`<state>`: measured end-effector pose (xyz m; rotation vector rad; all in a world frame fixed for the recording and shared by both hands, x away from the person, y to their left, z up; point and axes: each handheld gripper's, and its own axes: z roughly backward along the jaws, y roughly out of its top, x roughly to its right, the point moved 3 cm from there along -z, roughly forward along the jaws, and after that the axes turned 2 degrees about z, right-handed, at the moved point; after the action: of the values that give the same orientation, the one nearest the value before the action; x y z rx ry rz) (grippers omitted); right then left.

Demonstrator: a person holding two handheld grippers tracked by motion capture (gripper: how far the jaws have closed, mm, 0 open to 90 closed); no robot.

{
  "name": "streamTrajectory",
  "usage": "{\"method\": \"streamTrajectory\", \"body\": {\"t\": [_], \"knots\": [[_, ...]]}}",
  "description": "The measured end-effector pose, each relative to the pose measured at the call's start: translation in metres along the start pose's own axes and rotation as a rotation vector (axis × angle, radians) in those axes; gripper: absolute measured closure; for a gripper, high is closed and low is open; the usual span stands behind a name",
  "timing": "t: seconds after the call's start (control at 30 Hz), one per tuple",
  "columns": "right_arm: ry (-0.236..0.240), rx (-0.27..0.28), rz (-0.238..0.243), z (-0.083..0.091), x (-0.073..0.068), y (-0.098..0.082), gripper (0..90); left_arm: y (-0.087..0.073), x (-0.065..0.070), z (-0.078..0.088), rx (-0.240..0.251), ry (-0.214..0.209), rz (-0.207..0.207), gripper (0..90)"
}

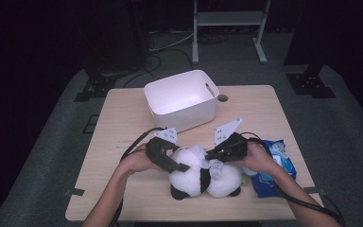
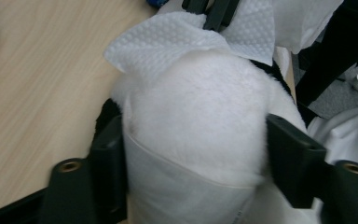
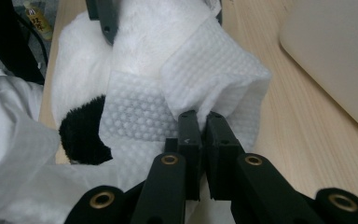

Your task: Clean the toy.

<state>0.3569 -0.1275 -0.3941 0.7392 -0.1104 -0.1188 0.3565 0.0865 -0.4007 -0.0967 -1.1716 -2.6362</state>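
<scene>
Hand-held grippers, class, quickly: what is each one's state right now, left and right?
Left hand-held gripper: closed around the plush panda, jaws pressing its sides.
Right hand-held gripper: shut on a white wipe lying over the panda.

The panda toy's face is hidden under the wipe; the blue packet's print is too small to read.

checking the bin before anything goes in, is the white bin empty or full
Empty as far as the high view shows: the bin stands upright on the table, its bare white floor visible; the near inside wall is hidden.
</scene>
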Motion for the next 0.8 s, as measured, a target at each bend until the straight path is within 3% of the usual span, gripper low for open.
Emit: {"method": "streamTrajectory", "body": {"t": [0.17,0.27,0.5,0.63,0.8], "knots": [[-0.001,0.008,-0.012,-0.002,0.004,0.003,84.9,-0.003,-0.003,0.002,0.034,0.02,-0.006,45.2],[0.022,0.048,-0.027,-0.002,0.006,0.01,84.9,-0.003,-0.003,0.003,0.042,0.016,-0.015,45.9],[0.025,0.046,0.037,-0.011,0.001,0.038,84.9,-0.006,-0.001,0.006,0.055,0.024,-0.019,46.9],[0.039,0.036,0.028,-0.01,0.003,0.036,84.9,-0.008,0.001,0.007,0.07,0.017,-0.015,46.9],[0.016,-0.012,0.02,0.0,0.004,0.022,84.8,-0.011,0.003,0.008,0.082,0.019,-0.023,46.9]]}}
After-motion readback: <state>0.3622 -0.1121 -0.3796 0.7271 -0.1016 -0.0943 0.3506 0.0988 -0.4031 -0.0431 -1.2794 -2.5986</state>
